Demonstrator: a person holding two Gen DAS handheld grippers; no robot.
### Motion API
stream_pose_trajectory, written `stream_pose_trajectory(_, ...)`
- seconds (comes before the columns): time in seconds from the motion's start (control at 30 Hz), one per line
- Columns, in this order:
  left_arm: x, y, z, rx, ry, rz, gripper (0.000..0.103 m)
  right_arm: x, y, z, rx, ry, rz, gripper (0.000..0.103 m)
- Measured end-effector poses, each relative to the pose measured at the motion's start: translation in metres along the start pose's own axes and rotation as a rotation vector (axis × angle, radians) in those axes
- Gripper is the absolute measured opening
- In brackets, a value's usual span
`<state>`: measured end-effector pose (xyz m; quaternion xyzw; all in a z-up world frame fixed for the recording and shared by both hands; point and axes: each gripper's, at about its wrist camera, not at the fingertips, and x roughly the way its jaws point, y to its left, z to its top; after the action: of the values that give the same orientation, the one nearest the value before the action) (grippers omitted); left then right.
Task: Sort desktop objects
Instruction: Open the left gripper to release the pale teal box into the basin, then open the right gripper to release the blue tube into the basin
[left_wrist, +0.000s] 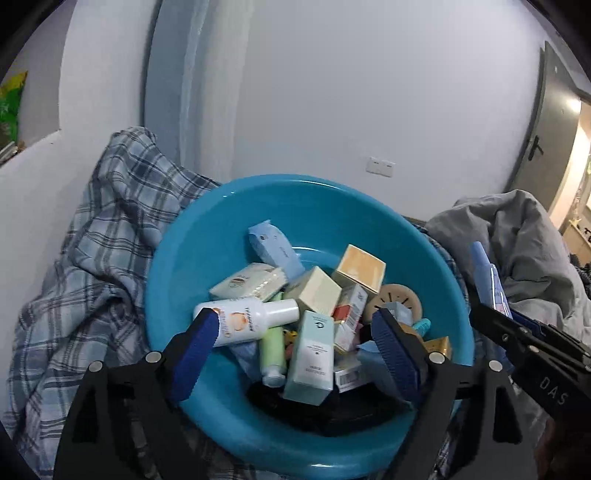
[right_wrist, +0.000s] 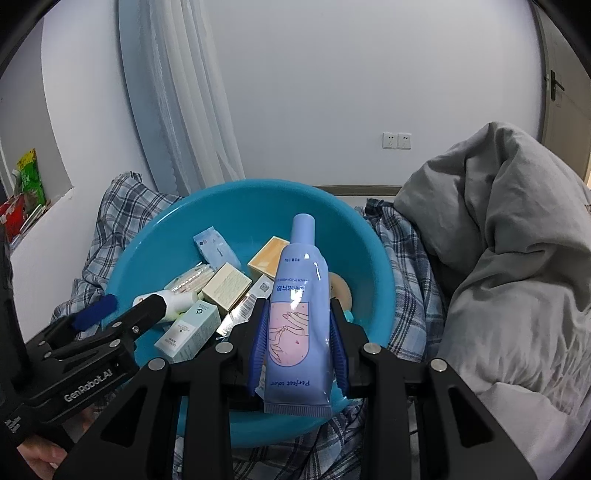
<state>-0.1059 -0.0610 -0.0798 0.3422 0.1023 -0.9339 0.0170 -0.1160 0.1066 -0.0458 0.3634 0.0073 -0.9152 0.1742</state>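
A blue plastic basin (left_wrist: 229, 221) (right_wrist: 240, 206) holds several small boxes, tubes and bottles. My left gripper (left_wrist: 295, 332) is open and empty above the basin's near side, over a white bottle with an orange label (left_wrist: 247, 317) and a pale green box (left_wrist: 310, 354). It also shows at the left of the right wrist view (right_wrist: 110, 314). My right gripper (right_wrist: 298, 332) is shut on a lilac hand-cream tube (right_wrist: 299, 314), held upright over the basin's near rim with its cap pointing away. The tube also shows at the right of the left wrist view (left_wrist: 487, 273).
The basin sits on a blue plaid cloth (left_wrist: 92, 266) (right_wrist: 406, 295). A grey quilt (right_wrist: 498, 258) (left_wrist: 517, 236) is heaped to the right. A white wall and curtain (right_wrist: 177, 92) stand behind. Snack packets (right_wrist: 27, 173) lie on a ledge at far left.
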Motion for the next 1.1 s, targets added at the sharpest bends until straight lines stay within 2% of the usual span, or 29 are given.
stream_pose_trajectory(0.1,-0.002,0.001,0.003,0.0,-0.005,-0.004,0.086,0.003,0.0,-0.004,0.007,-0.024,0.004,0.03)
stream_pose_trajectory(0.3,-0.002,0.004,0.002,-0.016,-0.002,0.0,0.087,0.013,0.01,-0.011,-0.057,-0.04,0.024,0.03)
stream_pose_trajectory(0.57,0.001,0.001,0.001,0.003,0.014,0.005,0.087,0.03,0.014,-0.022,-0.067,0.017,0.034,0.03)
stream_pose_trajectory(0.87,0.002,-0.01,-0.002,0.065,0.008,0.03,0.087,0.028,0.01,-0.021,-0.058,0.009,0.015,0.03)
stream_pose_trajectory(0.9,0.0,-0.012,-0.002,0.074,0.001,0.038,0.087,0.028,0.009,-0.021,-0.055,0.008,0.014,0.035)
stream_pose_trajectory(0.93,-0.004,-0.013,-0.002,0.084,-0.022,0.054,0.087,0.027,0.008,-0.02,-0.053,0.006,0.012,0.047)
stream_pose_trajectory(1.0,-0.018,-0.017,-0.001,0.104,-0.098,0.075,0.087,0.025,0.007,-0.019,-0.049,-0.006,-0.009,0.063)
stream_pose_trajectory(1.1,-0.037,-0.025,0.003,0.145,-0.186,0.073,0.087,0.018,0.006,-0.015,-0.047,-0.034,-0.041,0.065)
